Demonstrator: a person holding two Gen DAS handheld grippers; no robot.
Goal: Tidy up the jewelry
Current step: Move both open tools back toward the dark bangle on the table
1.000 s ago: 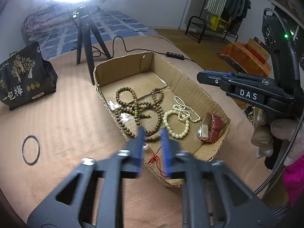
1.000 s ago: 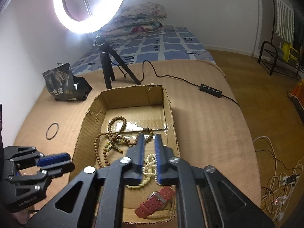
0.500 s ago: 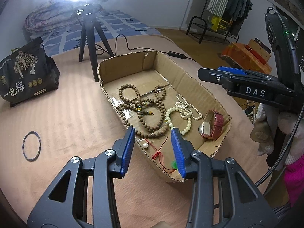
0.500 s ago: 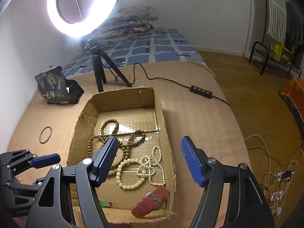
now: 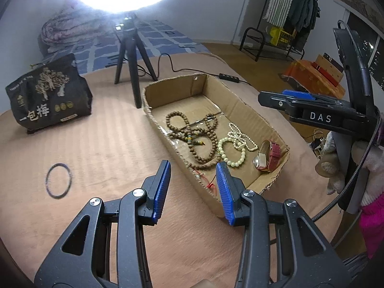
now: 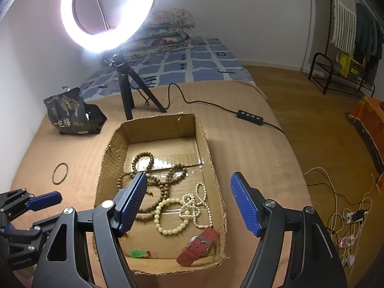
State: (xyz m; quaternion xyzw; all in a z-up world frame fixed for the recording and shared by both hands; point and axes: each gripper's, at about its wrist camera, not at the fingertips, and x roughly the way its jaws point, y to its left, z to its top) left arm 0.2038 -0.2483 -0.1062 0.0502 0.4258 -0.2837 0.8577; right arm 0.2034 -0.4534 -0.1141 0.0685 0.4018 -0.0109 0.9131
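Note:
A shallow cardboard box [image 5: 247,110] [image 6: 110,148] on the tan bed cover holds brown wooden bead strings [image 5: 204,141] [image 6: 165,180], a pale bead bracelet [image 5: 231,152] [image 6: 168,216], a small pearl string [image 5: 240,134] [image 6: 199,204], a red-strap watch [image 5: 268,156] [image 6: 199,244] and a green pendant on red cord [image 6: 138,253]. A dark ring bangle [image 5: 58,180] [image 6: 60,172] lies on the cover left of the box. My left gripper [image 5: 193,187] is open and empty, above the box's near left wall. My right gripper [image 6: 189,199] is open and empty over the box's near end.
A black snack bag [image 5: 48,98] [image 6: 72,112] stands at the far left. A ring light on a black tripod [image 5: 130,60] [image 6: 124,88] stands behind the box, its cable and controller [image 6: 249,115] running right. The bed edge drops off to the right, with floor wires [image 6: 345,216].
Both grippers went from shut to open. The left gripper pulled back from the red-cord pendant in the box and drifted left; the right gripper rose slightly.

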